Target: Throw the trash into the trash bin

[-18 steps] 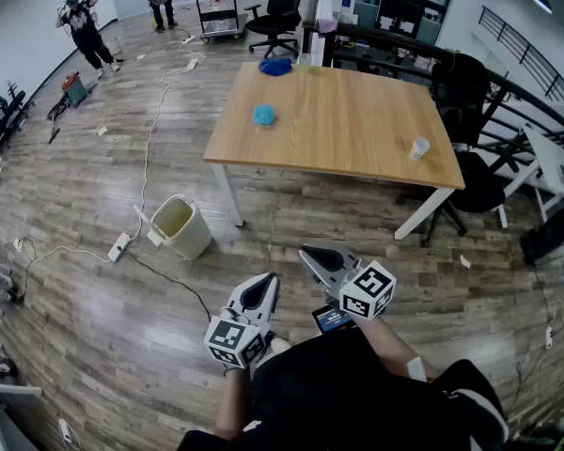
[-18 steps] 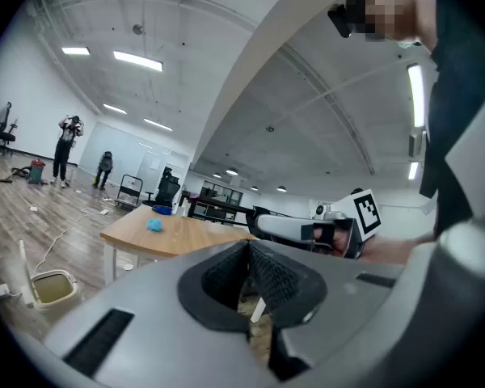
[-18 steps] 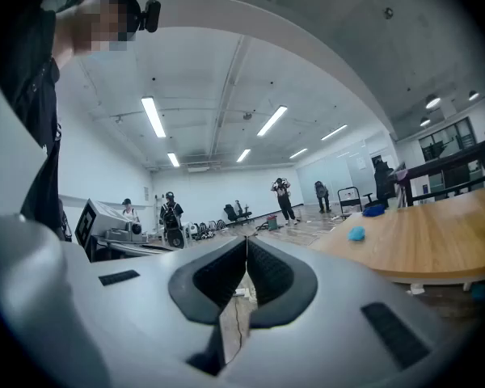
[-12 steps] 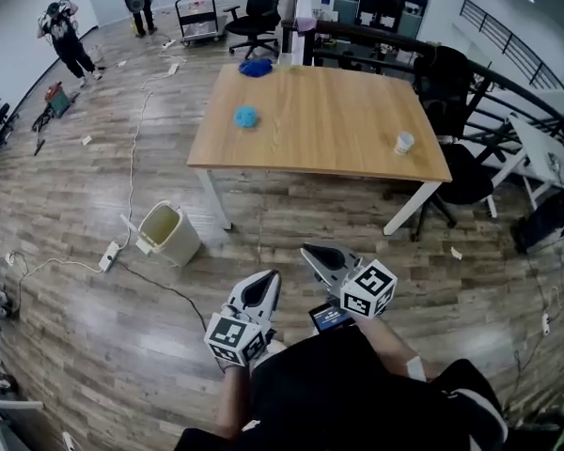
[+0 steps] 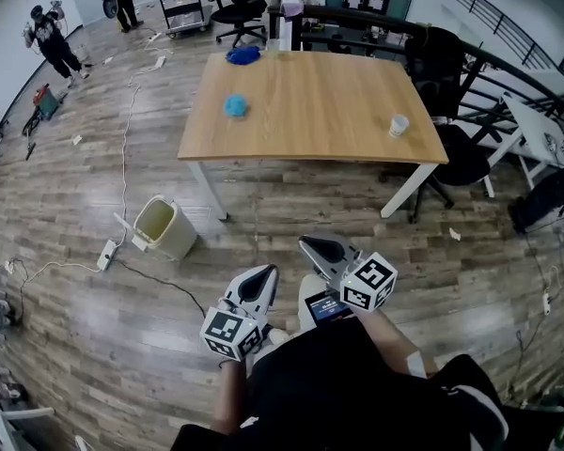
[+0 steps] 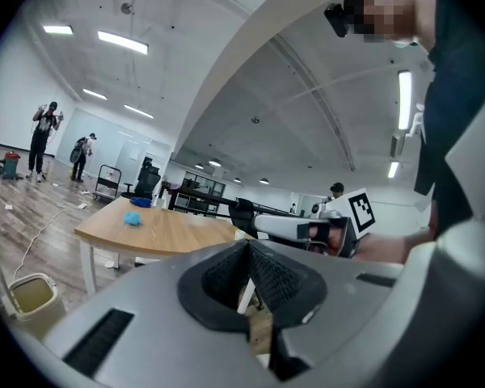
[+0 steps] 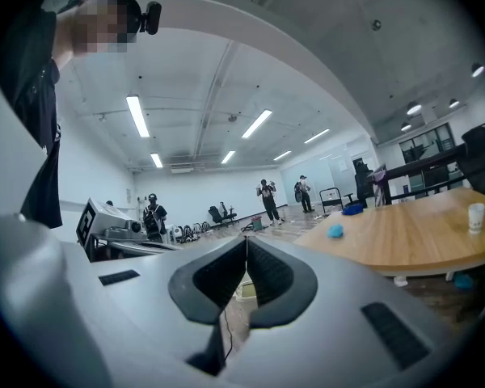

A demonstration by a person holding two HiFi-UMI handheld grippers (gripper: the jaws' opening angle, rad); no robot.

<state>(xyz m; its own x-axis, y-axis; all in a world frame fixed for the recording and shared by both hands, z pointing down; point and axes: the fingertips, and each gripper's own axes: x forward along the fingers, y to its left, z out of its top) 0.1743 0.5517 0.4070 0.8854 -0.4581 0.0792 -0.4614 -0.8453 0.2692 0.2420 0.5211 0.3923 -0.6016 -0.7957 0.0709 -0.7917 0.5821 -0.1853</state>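
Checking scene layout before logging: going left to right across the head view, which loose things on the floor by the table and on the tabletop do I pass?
White power strip → beige plastic trash bin → light blue crumpled ball → white paper cup.

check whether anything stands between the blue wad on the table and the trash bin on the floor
Nothing visible blocks it. The blue wad lies near the wooden table's left edge, and the open trash bin stands on the floor off the front-left corner. Only the white table leg stands close beside that line.
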